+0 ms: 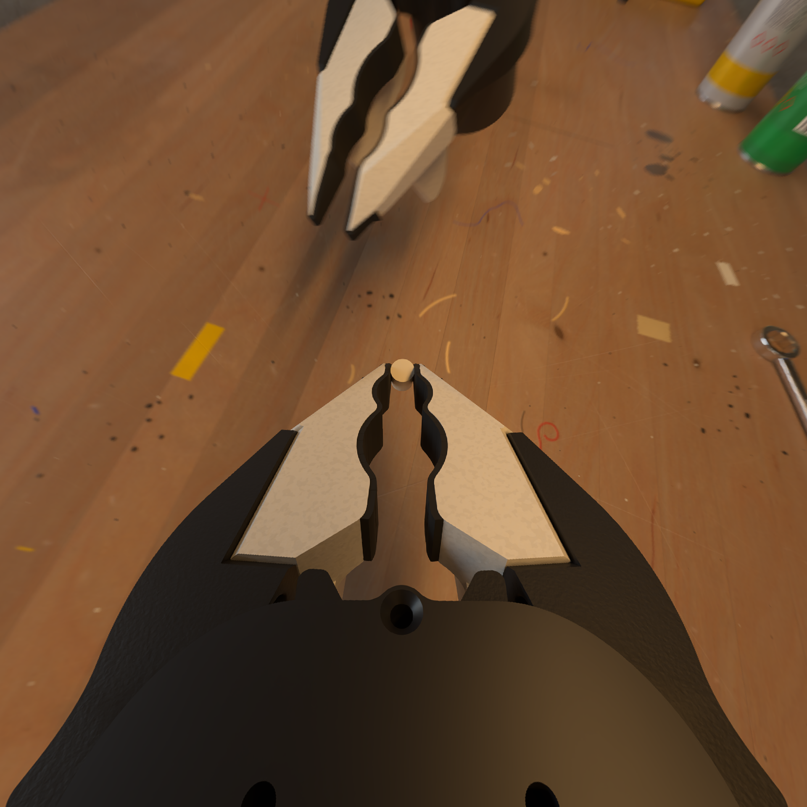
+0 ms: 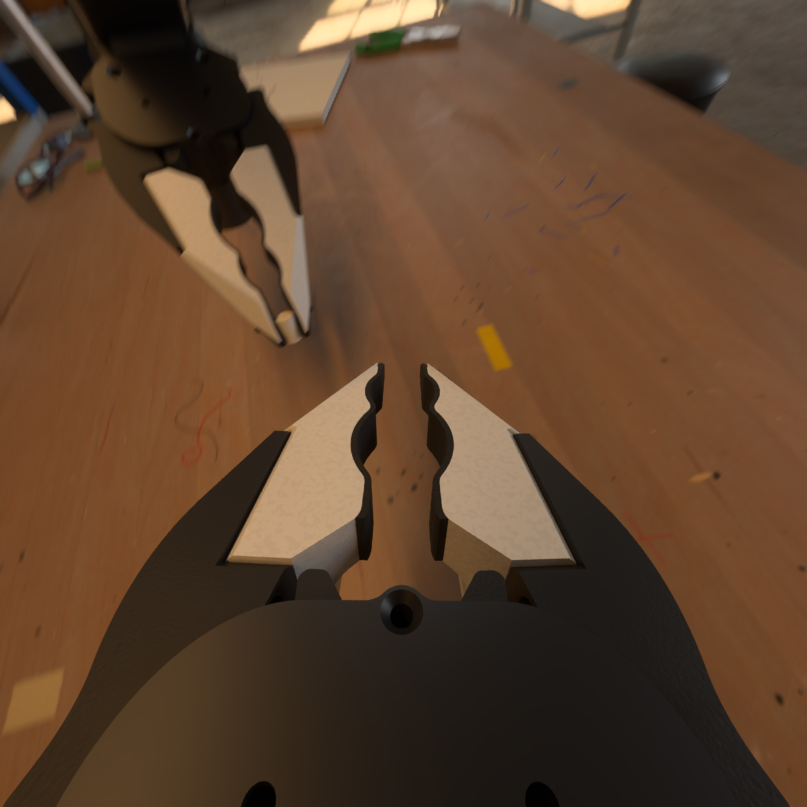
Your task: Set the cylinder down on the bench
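Note:
A small pale wooden cylinder (image 1: 401,371) is pinched upright between the tips of my left gripper (image 1: 401,374), above the wooden bench (image 1: 174,218). It also shows in the right wrist view (image 2: 288,327), held in the left gripper (image 2: 293,335) close over the bench top. My right gripper (image 2: 401,369) is open and empty, a narrow gap between its fingers. It shows in the left wrist view (image 1: 338,225) ahead of the cylinder, tilted down over the bench.
A white and yellow can (image 1: 746,56) and a green can (image 1: 781,135) lie at the right. A metal wrench (image 1: 786,367) lies at the right edge. A yellow tape strip (image 1: 197,351), flat board (image 2: 301,87) and safety glasses (image 2: 43,168) lie on the bench.

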Robot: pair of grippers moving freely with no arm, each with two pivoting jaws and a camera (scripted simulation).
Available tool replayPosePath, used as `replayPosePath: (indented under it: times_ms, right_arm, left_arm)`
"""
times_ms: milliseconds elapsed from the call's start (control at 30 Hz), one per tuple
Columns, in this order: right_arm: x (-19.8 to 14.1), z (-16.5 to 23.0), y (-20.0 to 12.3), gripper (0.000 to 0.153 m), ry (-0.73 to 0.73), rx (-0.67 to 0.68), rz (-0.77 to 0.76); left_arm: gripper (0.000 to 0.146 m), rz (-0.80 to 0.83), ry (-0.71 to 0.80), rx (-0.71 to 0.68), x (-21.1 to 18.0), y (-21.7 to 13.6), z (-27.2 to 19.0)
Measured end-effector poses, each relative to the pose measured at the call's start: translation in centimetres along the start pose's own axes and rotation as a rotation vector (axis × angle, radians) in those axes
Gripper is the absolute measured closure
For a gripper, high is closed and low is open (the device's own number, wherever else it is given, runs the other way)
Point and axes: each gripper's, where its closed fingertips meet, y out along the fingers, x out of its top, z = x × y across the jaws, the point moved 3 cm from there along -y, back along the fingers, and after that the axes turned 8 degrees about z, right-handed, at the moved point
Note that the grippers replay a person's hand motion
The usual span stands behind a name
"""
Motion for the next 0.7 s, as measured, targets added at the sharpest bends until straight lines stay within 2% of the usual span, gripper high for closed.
replayPosePath:
  times_ms: [133,267,700]
  right_arm:
    - [-3.7,2.7,-0.4,0.137,-0.037,0.055,0.103]
    - [-6.0,4.3,-0.1,0.136,-0.042,0.080,0.206]
    - [-6.7,5.0,-1.2,0.136,-0.048,0.016,0.198]
  left_arm:
    - [0.137,0.095,0.009,0.089,-1.9,2.2,0.0]
    - [0.137,0.129,0.053,0.110,-2.9,2.7,-0.3]
    - [0.137,0.199,0.112,0.111,-4.7,2.4,-1.3]
